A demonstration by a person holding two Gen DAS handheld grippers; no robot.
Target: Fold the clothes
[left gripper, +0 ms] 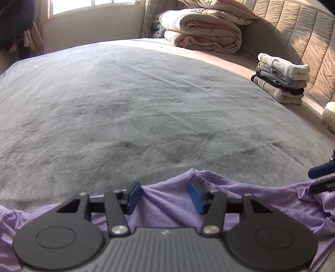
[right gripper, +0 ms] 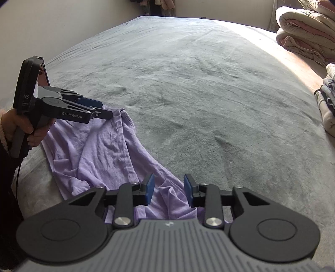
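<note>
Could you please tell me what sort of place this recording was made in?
Most likely a home bedroom: a wide bed under a grey cover, a padded headboard, a folded quilt at its head, and a small stack of folded clothes beside it.

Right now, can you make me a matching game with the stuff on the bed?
Things:
1. purple shirt
2. folded clothes stack
3. rolled quilt
4. left claw

Places or states:
A. stacked near the padded headboard
B. crumpled at the near edge of the bed
C. open, fabric between its pads
D. bundled at the far end, below the window

Pairs: 1-B, 2-A, 3-D, 4-C
</note>
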